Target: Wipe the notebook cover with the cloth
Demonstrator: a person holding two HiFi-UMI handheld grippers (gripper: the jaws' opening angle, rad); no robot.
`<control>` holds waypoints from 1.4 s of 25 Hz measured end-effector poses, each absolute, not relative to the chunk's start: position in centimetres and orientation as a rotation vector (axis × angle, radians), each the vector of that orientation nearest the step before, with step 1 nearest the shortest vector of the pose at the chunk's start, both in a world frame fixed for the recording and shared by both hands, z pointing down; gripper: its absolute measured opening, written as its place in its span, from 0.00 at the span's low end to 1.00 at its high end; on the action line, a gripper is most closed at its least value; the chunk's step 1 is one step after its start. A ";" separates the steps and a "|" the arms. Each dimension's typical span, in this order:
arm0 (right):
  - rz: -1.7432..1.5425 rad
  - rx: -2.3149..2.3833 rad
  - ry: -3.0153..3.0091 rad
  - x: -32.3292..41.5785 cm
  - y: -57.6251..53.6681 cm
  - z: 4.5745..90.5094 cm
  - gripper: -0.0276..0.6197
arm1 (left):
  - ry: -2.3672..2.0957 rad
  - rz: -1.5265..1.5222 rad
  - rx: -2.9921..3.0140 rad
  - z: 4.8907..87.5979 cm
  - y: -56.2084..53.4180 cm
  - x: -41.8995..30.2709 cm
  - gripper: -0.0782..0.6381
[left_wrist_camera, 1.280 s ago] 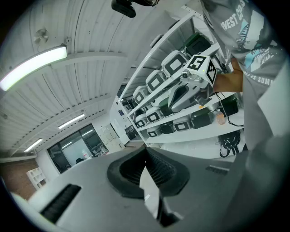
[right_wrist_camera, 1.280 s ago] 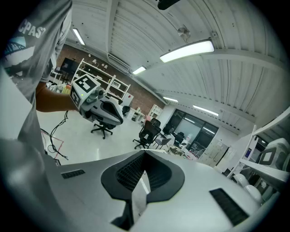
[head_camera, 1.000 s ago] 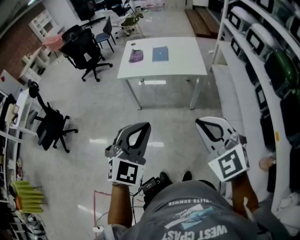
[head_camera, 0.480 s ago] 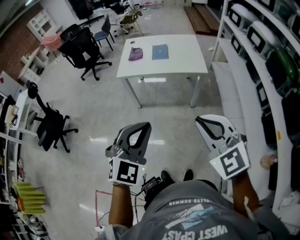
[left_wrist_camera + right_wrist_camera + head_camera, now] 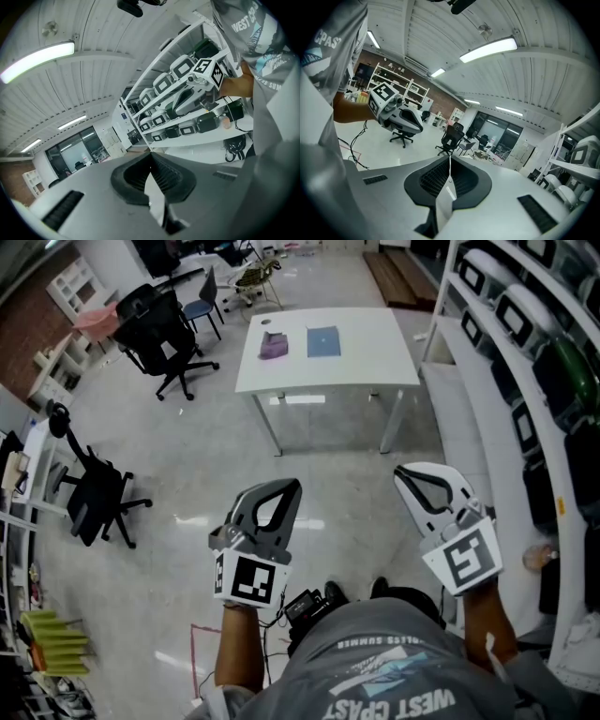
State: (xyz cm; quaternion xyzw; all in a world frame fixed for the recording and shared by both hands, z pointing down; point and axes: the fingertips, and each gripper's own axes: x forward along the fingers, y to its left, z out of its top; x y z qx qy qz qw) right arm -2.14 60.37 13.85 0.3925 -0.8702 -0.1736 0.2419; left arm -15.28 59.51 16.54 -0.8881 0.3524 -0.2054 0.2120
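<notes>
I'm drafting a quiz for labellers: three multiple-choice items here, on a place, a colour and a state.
1. In the head view, the cloth lies where? A) left of the notebook on the table B) on the notebook C) on the floor
2. The notebook cover is: A) red B) blue C) yellow
3. The left gripper and right gripper are: A) both shut, empty B) both open C) shut on the cloth
Answers: 1 A, side by side, apart; 2 B, its cover shows blue; 3 A, each gripper view shows jaws together, nothing between.
</notes>
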 end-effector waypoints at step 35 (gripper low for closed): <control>-0.444 0.906 -2.533 4.5 34.9 15.0 0.09 | 1.096 -0.726 -2.423 17.0 35.0 -7.8 0.11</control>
